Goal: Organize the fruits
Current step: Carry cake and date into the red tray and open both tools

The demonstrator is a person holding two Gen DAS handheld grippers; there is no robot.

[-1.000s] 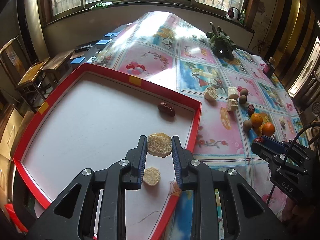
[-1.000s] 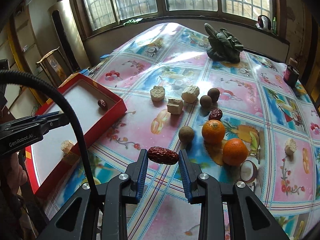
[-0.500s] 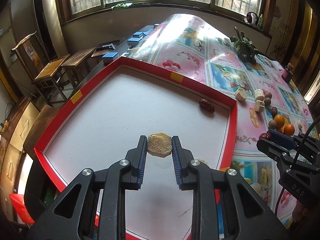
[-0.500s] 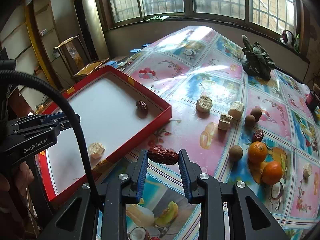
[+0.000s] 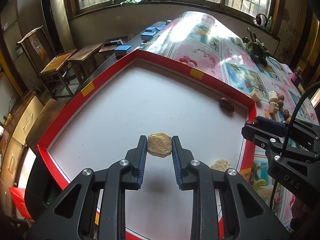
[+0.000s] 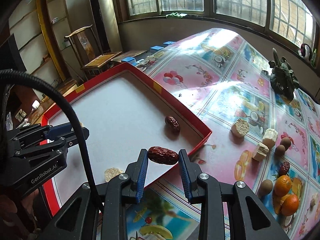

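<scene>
Left gripper (image 5: 159,147) clamps a pale slice (image 5: 159,145) over the red tray (image 5: 192,74); right gripper (image 6: 163,158) pinches a red date (image 6: 163,158) above its rim, oranges (image 6: 282,182) beyond.

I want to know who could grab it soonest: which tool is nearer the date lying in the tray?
Right. The right tool, gripping its own date, hangs at the tray's rim just short of the lying date. The left tool, holding a slice, sits farther back over the tray floor.

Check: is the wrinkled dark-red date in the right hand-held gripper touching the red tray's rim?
Apart. The right wrist view shows the wrinkled dark-red date clamped in the right hand-held gripper, held above the red tray's rim, with white floor visible beneath it.
</scene>
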